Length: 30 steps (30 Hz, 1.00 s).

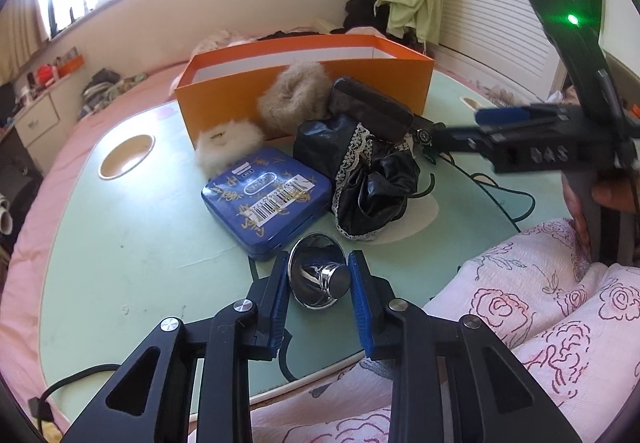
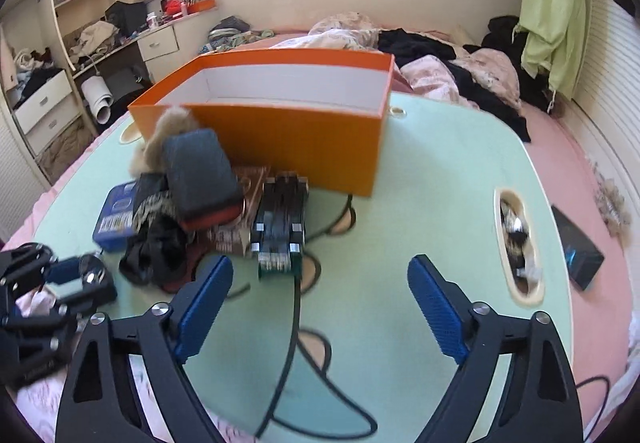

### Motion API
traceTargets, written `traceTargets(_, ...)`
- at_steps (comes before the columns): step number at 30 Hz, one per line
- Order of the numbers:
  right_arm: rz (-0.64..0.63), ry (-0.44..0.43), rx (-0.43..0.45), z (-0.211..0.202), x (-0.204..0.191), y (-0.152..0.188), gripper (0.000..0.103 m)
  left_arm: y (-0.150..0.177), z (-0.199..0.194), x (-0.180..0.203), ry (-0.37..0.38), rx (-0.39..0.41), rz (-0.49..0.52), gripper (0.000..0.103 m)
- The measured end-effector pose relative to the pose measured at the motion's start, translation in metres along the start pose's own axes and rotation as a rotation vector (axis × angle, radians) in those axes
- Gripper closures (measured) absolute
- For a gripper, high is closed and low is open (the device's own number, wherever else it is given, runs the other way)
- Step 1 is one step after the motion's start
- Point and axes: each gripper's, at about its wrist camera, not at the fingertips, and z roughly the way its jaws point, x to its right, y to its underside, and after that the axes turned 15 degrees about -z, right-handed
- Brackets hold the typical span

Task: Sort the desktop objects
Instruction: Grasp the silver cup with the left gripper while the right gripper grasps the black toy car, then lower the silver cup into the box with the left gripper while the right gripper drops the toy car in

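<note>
- My left gripper (image 1: 319,280) has its blue pads clamped on the knob of a shiny chrome funnel-shaped piece (image 1: 316,275), which sits low over the pale green tabletop (image 1: 120,243), just in front of the blue rectangular tin with gold lettering (image 1: 267,199).
- My right gripper (image 2: 320,307) stands wide apart with nothing between its fingers; only tabletop lies under them.
- Only the right wrist view shows the black toy car (image 2: 280,223), just ahead of that gap, and the white inside of the open orange cardboard box (image 2: 280,111) behind it.
- Only the left wrist view shows the tin whole, a white fluffy pompom (image 1: 228,147) touching it, and a black lace-trimmed pouch (image 1: 360,179) beside it.
</note>
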Motion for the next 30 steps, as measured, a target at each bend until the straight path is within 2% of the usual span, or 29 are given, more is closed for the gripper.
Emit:
traceTargets(2, 0.005, 0.004, 0.006, 0.002, 0.001, -0.008, 0.018, 0.0, 0.0, 0.0, 0.0, 0.0, 0.0, 0.076)
traceTargets(4, 0.014, 0.014, -0.003, 0.007, 0.005, -0.012, 0.025, 0.0, 0.0, 0.0, 0.0, 0.0, -0.001, 0.076)
traceTargets(5, 0.01, 0.02, -0.017, 0.012, 0.005, -0.016, 0.038, 0.0, 0.0, 0.0, 0.0, 0.0, 0.0, 0.076)
traceTargets(6, 0.007, 0.016, -0.025, 0.014, 0.006, -0.017, 0.046, 0.0, 0.0, 0.0, 0.0, 0.0, -0.001, 0.076)
traceTargets(11, -0.027, 0.029, -0.108, 0.038, -0.001, -0.02, 0.048, 0.0, 0.0, -0.001, 0.0, 0.0, 0.0, 0.076)
traceTargets(12, -0.021, 0.028, -0.078, 0.037, -0.001, -0.018, 0.051, 0.0, 0.0, -0.001, 0.0, 0.0, -0.001, 0.076)
traceTargets(13, -0.019, 0.028, -0.07, 0.037, -0.001, -0.016, 0.055, 0.0, 0.0, -0.001, 0.001, 0.001, -0.001, 0.076)
traceTargets(14, -0.015, 0.025, -0.064, 0.036, -0.001, -0.014, 0.067, 0.0, 0.0, -0.001, 0.001, 0.001, -0.001, 0.076)
traceTargets(15, -0.011, 0.023, -0.063, 0.035, -0.001, -0.013, 0.073, 0.0, 0.0, -0.001, 0.001, 0.0, -0.002, 0.076)
traceTargets(25, 0.089, -0.007, 0.084, -0.006, 0.018, 0.008, 0.073, -0.004, -0.014, -0.003, 0.014, 0.038, -0.021, 0.076)
traceTargets(28, 0.118, -0.025, 0.116, -0.02, 0.023, 0.01, 0.073, -0.015, -0.023, 0.0, 0.029, 0.066, -0.026, 0.076)
traceTargets(30, 0.127, -0.04, 0.132, -0.026, 0.024, 0.005, 0.073, -0.03, -0.032, 0.0, 0.065, 0.084, -0.045, 0.076)
